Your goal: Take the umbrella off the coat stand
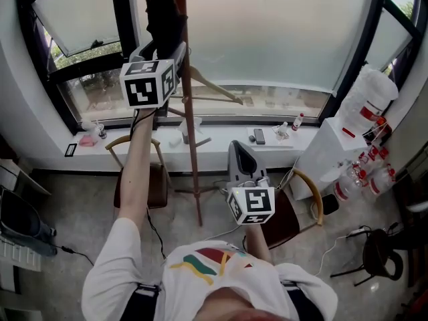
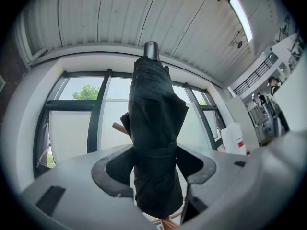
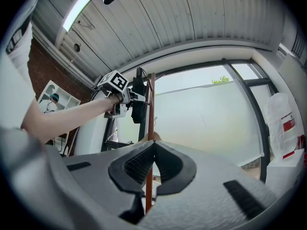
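Observation:
A folded black umbrella stands upright beside the top of the brown wooden coat stand. My left gripper is raised high on an outstretched arm and is shut on it. In the left gripper view the umbrella fills the gap between both pads, its cap pointing up. A bit of the stand's wood shows behind it. My right gripper hangs lower, right of the pole, with its tips shut together on nothing. In the right gripper view the right gripper faces the pole, the umbrella and the left gripper.
The stand's hook arms jut toward the window sill. A wooden chair is left of the pole and another is under my right gripper. A white water dispenser with its bottle stands at right.

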The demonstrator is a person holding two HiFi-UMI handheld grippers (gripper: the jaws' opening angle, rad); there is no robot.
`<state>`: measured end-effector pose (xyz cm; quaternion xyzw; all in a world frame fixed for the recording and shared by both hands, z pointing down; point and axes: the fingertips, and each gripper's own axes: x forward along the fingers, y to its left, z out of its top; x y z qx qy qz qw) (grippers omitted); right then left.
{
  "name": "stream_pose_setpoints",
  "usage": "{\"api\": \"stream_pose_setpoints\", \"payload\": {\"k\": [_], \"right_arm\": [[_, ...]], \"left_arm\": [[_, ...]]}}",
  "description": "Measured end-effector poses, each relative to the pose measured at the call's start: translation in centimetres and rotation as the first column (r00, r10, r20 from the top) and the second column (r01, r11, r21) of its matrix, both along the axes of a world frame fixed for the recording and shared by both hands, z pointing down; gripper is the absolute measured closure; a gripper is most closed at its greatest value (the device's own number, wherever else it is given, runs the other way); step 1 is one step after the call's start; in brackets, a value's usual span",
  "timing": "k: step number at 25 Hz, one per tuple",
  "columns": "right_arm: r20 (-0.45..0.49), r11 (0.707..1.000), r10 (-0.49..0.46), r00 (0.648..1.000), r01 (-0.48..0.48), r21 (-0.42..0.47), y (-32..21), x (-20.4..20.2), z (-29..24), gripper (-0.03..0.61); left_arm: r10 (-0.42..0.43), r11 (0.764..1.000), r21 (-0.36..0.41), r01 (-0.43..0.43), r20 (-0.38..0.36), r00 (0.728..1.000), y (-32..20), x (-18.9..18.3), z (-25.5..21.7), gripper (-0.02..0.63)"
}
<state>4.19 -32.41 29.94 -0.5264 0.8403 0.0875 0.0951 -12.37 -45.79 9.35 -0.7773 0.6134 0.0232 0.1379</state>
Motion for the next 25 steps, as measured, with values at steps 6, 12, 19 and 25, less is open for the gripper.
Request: {"api": "stream_pose_setpoints", "payload": {"k": [6, 12, 19, 25], "right_arm": [[-0.001, 1.000, -0.026, 1.000, 0.026, 0.009, 0.5, -0.6, -0.3, 0.578], [-0.015, 0.998, -0.060, 0.998, 0.060, -0.006, 0.4, -2.0, -0.1, 0.578], [-0.036, 0.993, -0.116, 0.993, 0.115, -0.027, 0.1, -4.3, 1.0, 0.578], [-0.062, 0.984, -0.173, 0.983, 0.169, -0.055, 0.0, -6.8, 2.3, 0.578]], "left_arm": [[0.001, 0.998, 0.056, 0.000, -0.005, 1.000, 2.7, -0.4, -1.9, 0.347], [-0.015, 0.995, 0.097, 0.018, -0.030, 0.999, 5.7, -1.8, -0.8, 0.347], [-0.068, 0.982, 0.174, 0.075, -0.043, 0.997, 10.3, -3.3, 3.4, 0.347], [-0.126, 0.961, 0.239, 0.139, -0.070, 0.990, 14.3, -4.7, 7.1, 0.347]]}}
